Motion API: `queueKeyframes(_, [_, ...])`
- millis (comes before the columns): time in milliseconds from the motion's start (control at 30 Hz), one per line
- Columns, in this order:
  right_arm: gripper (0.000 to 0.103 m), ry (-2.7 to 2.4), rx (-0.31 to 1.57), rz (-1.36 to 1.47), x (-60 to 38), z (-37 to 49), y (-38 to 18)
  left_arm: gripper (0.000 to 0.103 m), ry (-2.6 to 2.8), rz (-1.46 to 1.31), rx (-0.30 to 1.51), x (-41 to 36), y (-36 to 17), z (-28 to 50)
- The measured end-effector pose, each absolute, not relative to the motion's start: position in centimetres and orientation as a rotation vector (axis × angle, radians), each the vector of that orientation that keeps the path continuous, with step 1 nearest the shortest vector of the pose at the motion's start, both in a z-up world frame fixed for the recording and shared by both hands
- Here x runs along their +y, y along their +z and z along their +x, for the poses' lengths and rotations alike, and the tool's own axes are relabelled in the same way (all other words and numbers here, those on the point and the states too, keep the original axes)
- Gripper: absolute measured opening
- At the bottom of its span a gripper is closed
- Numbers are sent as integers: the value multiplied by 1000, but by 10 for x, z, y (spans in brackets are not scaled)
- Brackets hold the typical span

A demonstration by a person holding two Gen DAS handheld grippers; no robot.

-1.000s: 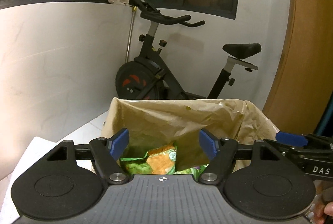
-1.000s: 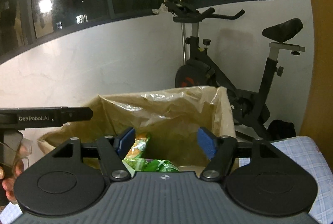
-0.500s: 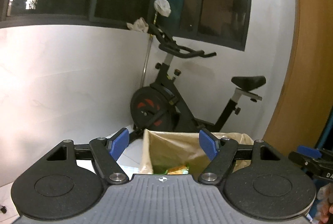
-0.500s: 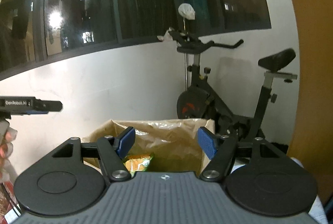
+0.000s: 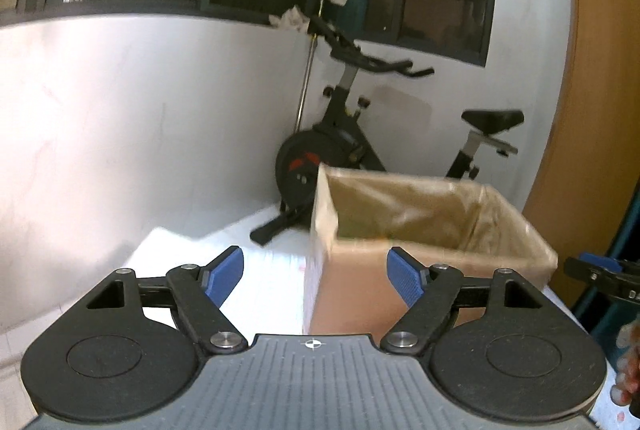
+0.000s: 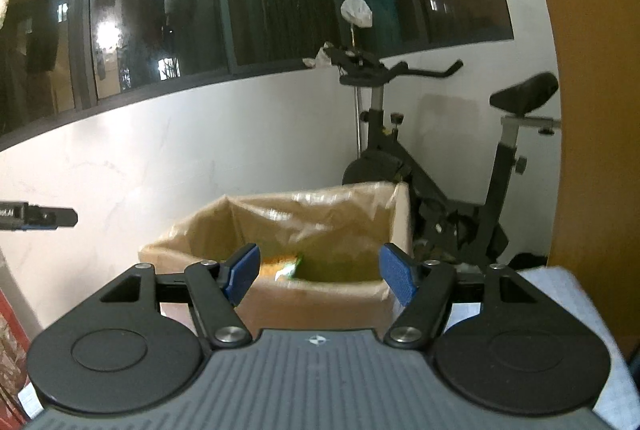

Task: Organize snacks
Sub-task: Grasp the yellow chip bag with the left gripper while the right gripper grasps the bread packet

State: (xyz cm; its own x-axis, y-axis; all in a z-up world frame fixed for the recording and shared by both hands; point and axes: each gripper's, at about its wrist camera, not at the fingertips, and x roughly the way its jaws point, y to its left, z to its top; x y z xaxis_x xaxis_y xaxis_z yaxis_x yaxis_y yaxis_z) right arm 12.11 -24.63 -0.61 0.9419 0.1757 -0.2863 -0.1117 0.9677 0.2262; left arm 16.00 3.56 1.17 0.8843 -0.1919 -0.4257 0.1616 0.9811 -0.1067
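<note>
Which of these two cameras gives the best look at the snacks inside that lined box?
The right wrist view: it looks down past the box rim, so the orange and green snack packets show, though blurred. The left wrist view sits lower and sees only the box's outer wall and liner; no snacks show.

Both wrist views forward, sharing box [image 5: 420,226], bike [image 6: 440,158]

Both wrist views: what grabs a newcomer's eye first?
The plastic-lined cardboard box sits dead ahead of both open, empty grippers, left and right, with orange and green snack packs inside. Behind it, a black exercise bike stands against the white wall.
</note>
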Motion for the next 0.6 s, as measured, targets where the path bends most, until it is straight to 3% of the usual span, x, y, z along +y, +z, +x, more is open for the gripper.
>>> queueKeyframes(600, [70, 216, 547, 225, -196, 84, -120, 81, -344, -7, 667, 13, -118, 97])
